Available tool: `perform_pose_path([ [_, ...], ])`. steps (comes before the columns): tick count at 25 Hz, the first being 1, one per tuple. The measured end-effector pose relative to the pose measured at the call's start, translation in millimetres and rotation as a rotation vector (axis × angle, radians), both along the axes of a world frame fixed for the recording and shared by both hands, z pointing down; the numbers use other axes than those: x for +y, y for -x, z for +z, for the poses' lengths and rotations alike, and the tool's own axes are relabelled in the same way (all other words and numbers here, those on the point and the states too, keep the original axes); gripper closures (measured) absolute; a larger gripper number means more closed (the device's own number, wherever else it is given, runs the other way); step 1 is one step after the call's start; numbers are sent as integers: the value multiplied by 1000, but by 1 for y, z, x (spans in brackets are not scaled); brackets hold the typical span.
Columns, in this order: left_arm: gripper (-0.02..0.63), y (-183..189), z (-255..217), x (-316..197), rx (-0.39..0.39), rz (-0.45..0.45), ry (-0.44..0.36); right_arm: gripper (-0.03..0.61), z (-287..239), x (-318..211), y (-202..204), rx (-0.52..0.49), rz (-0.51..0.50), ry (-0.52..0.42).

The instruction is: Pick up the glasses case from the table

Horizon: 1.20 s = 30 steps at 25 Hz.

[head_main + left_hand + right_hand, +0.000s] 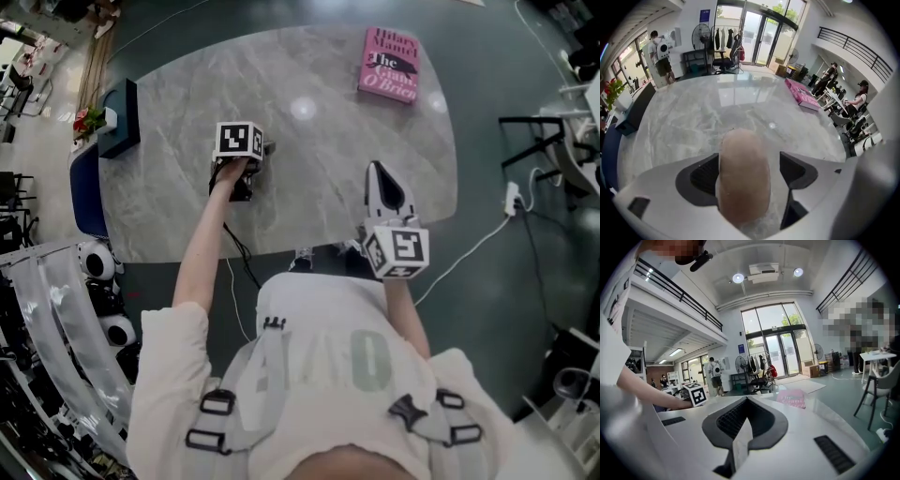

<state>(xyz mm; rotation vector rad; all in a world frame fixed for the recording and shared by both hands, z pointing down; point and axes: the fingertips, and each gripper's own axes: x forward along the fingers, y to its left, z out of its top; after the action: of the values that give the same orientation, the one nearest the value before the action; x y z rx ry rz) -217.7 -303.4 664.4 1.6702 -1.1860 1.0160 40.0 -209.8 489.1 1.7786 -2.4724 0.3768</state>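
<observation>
A beige, rounded glasses case (743, 173) lies lengthwise between the jaws of my left gripper (749, 161). The case touches the left pad, and a strip of marble shows between it and the right pad, so this gripper is open around it. In the head view the left gripper (257, 151) is down on the grey marble table (309, 122), left of centre, and its marker cube hides the case. My right gripper (380, 176) hovers over the table's near edge, pointing away from me. In the right gripper view the right gripper (745, 416) is shut and holds nothing.
A pink book (388, 64) lies at the table's far right. A dark box (120, 117) sits on the left edge, with a blue chair (84, 187) below it. A white cable and plug (513, 199) lie on the floor to the right.
</observation>
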Motion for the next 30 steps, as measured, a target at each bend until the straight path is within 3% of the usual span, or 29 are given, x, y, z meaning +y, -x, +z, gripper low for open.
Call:
perform_pose_path([
  [6,224,3,19,5,10,-22,84,577,9,6,-1,-5,1,22],
  [15,224,0,40,18,-44,1,187,577,12,7,-4,-8,3,37],
  [22,224,-3,41,19,-40,36,207,577,13,5,-7,1,3,49],
  [30,222,3,49,22,-121,96,274,577,18,5,7,8,-15,60],
])
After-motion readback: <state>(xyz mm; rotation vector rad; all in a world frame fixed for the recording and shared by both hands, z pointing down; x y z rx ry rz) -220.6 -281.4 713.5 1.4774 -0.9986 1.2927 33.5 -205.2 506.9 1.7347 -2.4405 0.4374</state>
